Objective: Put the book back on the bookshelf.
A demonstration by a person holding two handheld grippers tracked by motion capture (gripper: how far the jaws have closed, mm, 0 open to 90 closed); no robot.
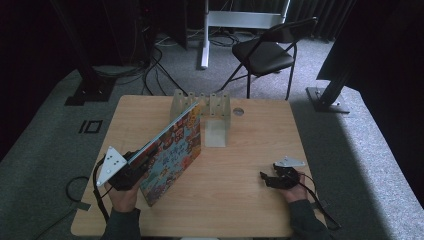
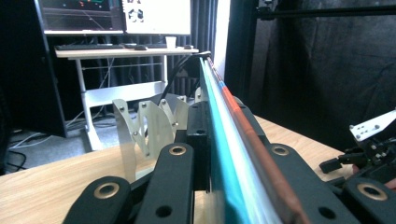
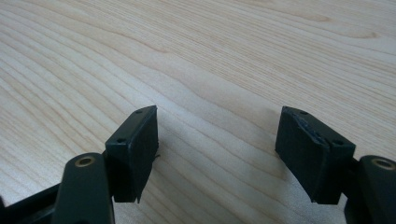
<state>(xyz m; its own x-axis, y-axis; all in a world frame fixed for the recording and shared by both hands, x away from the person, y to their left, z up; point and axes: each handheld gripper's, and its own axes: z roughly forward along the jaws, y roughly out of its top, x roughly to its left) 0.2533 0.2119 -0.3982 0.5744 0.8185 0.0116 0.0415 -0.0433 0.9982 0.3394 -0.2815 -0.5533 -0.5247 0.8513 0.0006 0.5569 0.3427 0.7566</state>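
A thin book with a colourful picture cover (image 1: 172, 152) stands tilted on its lower edge on the wooden table (image 1: 250, 145). My left gripper (image 1: 131, 167) is shut on the book's near edge, at the table's left. Seen along the left jaws, the book (image 2: 224, 140) is a thin teal and red-brown strip pinched between them. Its far corner reaches toward a metal slotted rack (image 1: 202, 106) at the table's back. My right gripper (image 1: 267, 179) rests low at the right front, open. Its two black pads (image 3: 135, 144) hold nothing, with bare wood between them.
A grey flat base plate (image 1: 216, 133) lies in front of the rack. A round hole (image 1: 238, 111) marks the table's back. Beyond the table stand a black folding chair (image 1: 267, 50), stand bases and floor cables. A desk with monitors (image 2: 121, 28) stands behind the rack.
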